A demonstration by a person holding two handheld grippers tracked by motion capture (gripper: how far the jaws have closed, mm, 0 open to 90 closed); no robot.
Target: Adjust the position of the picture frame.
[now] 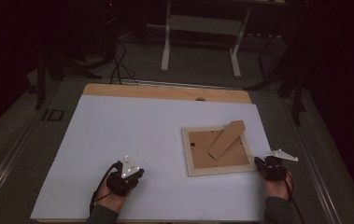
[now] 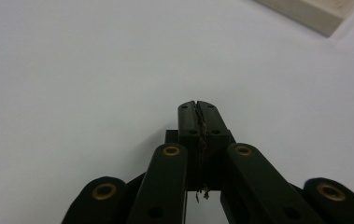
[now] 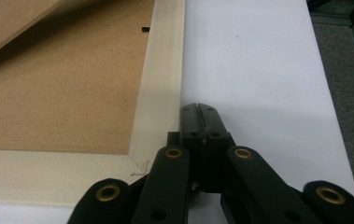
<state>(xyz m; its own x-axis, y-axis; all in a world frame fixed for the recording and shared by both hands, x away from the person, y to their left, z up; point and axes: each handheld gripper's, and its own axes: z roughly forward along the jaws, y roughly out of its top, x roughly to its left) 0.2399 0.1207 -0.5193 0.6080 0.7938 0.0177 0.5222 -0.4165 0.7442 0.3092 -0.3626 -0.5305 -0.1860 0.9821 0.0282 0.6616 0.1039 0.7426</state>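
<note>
The picture frame [image 1: 219, 150] lay face down on the right half of the white board [image 1: 132, 140], its pale wooden border surrounding a brown backing panel [image 1: 201, 154]. A brown stand flap [image 1: 226, 139] lay diagonally across the backing, running from the panel's centre towards the frame's far right corner.

The right gripper [image 1: 260, 163] sat at the frame's near right corner, jaws closed together with nothing between them. The right gripper view showed detail that the high view did not: the closed tips [image 3: 199, 108] rested just beside the outer edge of the frame's border [image 3: 163, 84], and a small black clip [image 3: 145, 29] sat at the border's inner edge.

The left gripper [image 1: 135, 176] was well apart from the frame, over the near left part of the board, jaws likewise closed and empty. In the left gripper view the closed tips [image 2: 197, 104] pointed across bare white surface, with one corner of the frame [image 2: 315, 13] at the far right.
</note>
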